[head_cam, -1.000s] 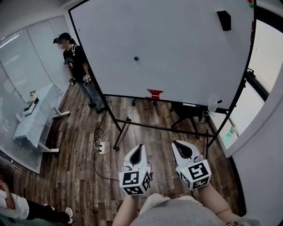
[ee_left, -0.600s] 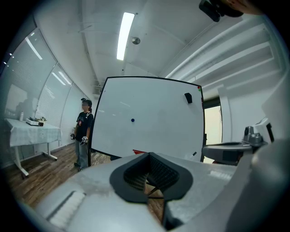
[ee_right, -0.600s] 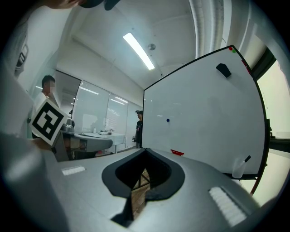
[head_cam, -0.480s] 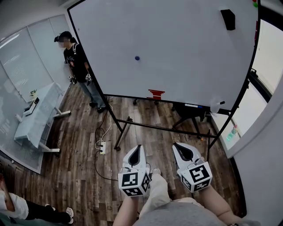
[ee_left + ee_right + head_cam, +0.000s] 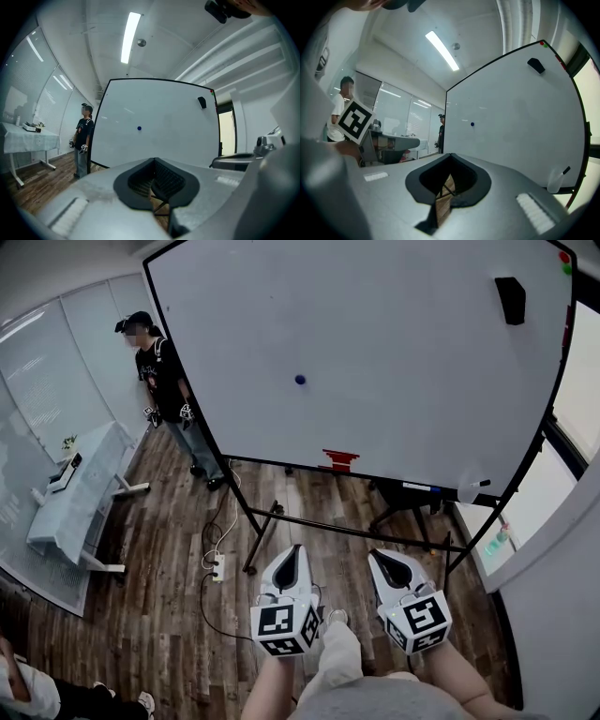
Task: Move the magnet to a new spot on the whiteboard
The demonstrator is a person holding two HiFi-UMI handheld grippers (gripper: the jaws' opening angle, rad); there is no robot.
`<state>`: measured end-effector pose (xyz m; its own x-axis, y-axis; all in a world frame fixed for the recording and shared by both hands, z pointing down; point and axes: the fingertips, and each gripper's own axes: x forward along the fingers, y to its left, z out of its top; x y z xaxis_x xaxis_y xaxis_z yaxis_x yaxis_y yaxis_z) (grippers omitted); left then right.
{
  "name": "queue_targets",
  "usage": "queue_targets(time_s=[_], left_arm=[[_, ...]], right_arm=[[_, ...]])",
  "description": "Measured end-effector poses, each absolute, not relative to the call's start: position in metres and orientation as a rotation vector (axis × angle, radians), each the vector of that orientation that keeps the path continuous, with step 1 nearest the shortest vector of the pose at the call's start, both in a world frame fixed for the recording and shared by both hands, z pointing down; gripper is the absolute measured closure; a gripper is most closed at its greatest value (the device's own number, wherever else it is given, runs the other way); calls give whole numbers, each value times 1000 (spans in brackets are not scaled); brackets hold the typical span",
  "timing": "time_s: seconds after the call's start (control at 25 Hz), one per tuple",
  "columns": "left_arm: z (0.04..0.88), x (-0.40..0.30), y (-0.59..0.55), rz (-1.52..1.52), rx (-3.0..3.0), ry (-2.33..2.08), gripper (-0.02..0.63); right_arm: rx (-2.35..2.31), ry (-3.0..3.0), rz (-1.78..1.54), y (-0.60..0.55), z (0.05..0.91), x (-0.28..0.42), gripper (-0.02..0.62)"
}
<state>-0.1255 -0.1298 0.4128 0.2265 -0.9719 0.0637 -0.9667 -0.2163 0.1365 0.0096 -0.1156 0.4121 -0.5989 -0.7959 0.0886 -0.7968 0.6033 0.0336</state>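
Observation:
A small blue magnet (image 5: 300,379) sticks near the middle of the big whiteboard (image 5: 394,352), which stands on a black frame. The magnet also shows in the left gripper view (image 5: 139,128) and in the right gripper view (image 5: 472,124). My left gripper (image 5: 292,557) and right gripper (image 5: 385,561) are held side by side low in the head view. Both point level at the board from well short of it, over the wooden floor. Each is shut with nothing between its jaws, as the left gripper (image 5: 153,161) and the right gripper (image 5: 450,157) show in their own views.
A black eraser (image 5: 510,300) and red and green magnets (image 5: 564,261) sit at the board's top right. A red object (image 5: 338,460) and a white bottle (image 5: 469,491) rest on its tray. A person (image 5: 161,371) stands left of the board, by a covered table (image 5: 75,493). A power strip (image 5: 217,564) lies on the floor.
I have stepped toward the whiteboard: it sits lower and further right in the head view, and a leg has come forward between the grippers. Both grippers stay shut.

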Motion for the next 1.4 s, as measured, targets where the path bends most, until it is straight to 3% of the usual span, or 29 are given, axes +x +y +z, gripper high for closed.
queue_targets(time_s=[0.8,1.4], left_arm=[[380,-181,-332,-86,2390,-1851,601],[345,-171,-463,-106,2512,-1781,601]], right_arm=[[1368,-2717,-27,-292,399,-44,594],[1435,-2693,-52,-394,386,-53,594]])
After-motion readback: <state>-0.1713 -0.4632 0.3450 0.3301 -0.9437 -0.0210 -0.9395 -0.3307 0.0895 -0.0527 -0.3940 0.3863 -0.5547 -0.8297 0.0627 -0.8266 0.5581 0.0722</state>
